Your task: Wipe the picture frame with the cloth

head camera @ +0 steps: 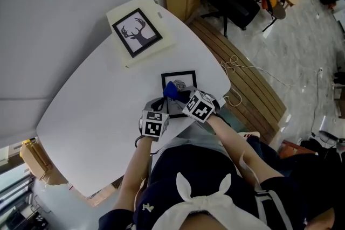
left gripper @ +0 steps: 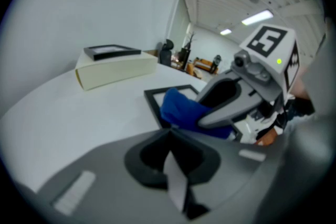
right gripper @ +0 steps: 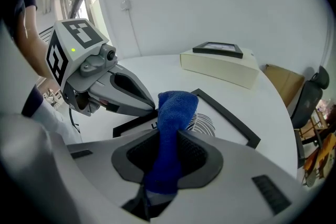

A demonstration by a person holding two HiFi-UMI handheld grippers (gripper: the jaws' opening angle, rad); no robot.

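A black picture frame (head camera: 183,77) with a fingerprint print lies flat near the table's front edge. My right gripper (right gripper: 167,134) is shut on a blue cloth (right gripper: 176,110), which stands up out of the jaws and hangs over the frame's near part. In the head view the cloth (head camera: 170,89) rests on the frame's left half. My left gripper (left gripper: 169,134) is shut at the frame's near left corner (left gripper: 155,107) and seems to pinch its edge. Both marker cubes sit side by side just in front of the frame.
A second black frame (head camera: 137,32) with a deer print lies on a cream box (head camera: 161,40) at the table's far side. The white round table (head camera: 91,99) ends right behind the grippers. Chairs, a cardboard sheet and cables stand on the floor to the right.
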